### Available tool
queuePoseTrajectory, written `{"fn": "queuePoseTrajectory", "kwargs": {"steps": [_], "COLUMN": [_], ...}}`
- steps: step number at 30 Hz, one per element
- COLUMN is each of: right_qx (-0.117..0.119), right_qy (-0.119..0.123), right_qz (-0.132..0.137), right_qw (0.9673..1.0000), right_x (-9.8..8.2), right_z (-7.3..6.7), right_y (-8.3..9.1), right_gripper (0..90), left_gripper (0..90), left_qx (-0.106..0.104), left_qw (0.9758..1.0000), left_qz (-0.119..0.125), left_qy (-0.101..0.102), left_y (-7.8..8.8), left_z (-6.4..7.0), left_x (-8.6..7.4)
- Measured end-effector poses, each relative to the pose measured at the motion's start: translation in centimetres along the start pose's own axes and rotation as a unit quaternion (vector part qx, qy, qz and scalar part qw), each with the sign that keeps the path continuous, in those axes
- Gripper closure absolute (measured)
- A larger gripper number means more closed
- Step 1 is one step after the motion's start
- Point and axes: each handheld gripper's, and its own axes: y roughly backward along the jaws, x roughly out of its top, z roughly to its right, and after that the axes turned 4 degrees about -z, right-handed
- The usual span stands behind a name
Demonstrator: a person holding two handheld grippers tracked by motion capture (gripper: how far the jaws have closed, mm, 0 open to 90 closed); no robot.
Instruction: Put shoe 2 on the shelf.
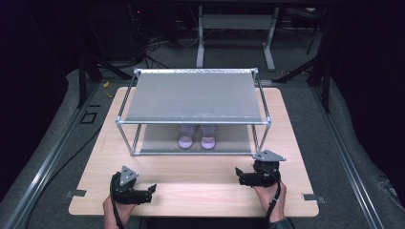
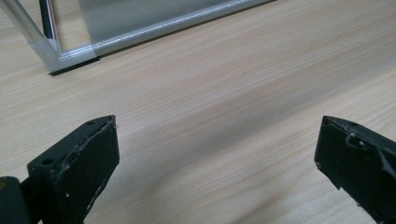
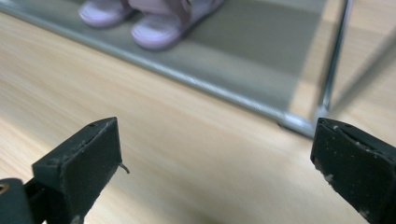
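Under metal-framed rack, soft lilac slippers

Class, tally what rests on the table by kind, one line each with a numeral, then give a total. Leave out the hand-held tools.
Rack: 1
Slippers: 2, lilac, side by side on the rack's bottom shelf
Total: 3
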Motion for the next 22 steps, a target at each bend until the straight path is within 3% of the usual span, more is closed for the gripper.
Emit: {"fn": "queuePoseTrajectory", "kwargs": {"steps": [7,9,13,15,18,22], "right_qx": [-0.023,-0.016,-0.040,-0.022,-0.035,-0.013], "right_qy": [-0.025,-0.033,-0.047,-0.051,-0.058,-0.067], "right_qz": [-0.025,-0.024,-0.030,-0.025,-0.025,-0.022], "right_qw": [0.9991,0.9990,0.9977,0.9981,0.9974,0.9974], "right_x": [-3.2,-4.0,-5.2,-5.6,-5.9,-6.2], "right_z": [1.8,2.3,3.2,3.6,3.9,4.6], "right_y": [0.3,0.3,0.3,0.3,0.3,0.2], "right_gripper": [0.4,0.5,0.0,0.0,0.0,0.0], "left_gripper": [0.0,0.0,0.0,0.0,0.0,0.0], "left_qx": [-0.005,-0.005,-0.006,-0.005,-0.005,-0.006], "left_qw": [1.0000,1.0000,0.9999,1.0000,0.9999,0.9999], "left_qz": [-0.005,-0.007,-0.009,-0.008,-0.010,-0.015], "left_qy": [0.000,-0.001,0.000,-0.001,-0.002,-0.005], "left_y": [-0.6,-0.7,-0.9,-1.0,-1.1,-1.3], "left_z": [0.3,0.3,0.3,0.3,0.3,0.4], "left_x": [-0.1,-0.2,-0.3,-0.3,-0.3,-0.2]}}
